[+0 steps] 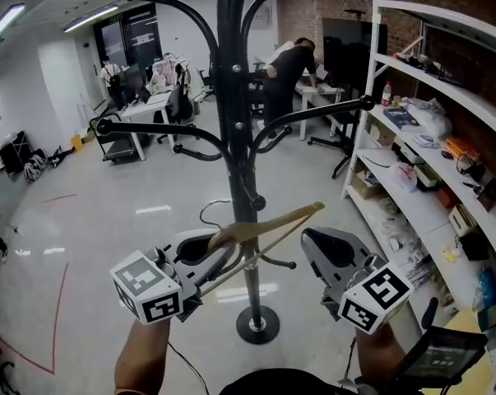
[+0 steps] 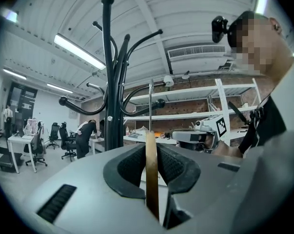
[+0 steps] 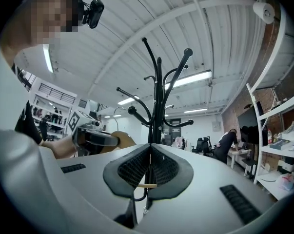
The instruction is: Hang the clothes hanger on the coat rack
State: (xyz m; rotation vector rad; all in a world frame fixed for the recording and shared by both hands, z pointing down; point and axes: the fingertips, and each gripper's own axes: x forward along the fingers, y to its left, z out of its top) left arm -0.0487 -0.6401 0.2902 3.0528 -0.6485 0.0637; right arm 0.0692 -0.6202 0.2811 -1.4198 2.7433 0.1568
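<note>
A tall black coat rack [image 1: 231, 97] with curved arms stands on a round base [image 1: 257, 326] straight ahead of me. My left gripper [image 1: 223, 249] is shut on a wooden clothes hanger [image 1: 268, 225], which slants up to the right across the pole, below the rack's arms. In the left gripper view the hanger's wood [image 2: 152, 179] stands between the pads [image 2: 172, 164], and its metal hook [image 2: 150, 106] rises beside the rack [image 2: 110, 82]. My right gripper [image 1: 309, 241] is shut, just right of the hanger, with nothing seen in its grip [image 3: 150, 152].
White shelving [image 1: 428, 138] full of boxes and clutter runs along the right. Desks, office chairs and a bent-over person [image 1: 289, 72] are at the back. Red tape [image 1: 62, 295] marks the floor on the left. A dark device [image 1: 445, 352] sits at lower right.
</note>
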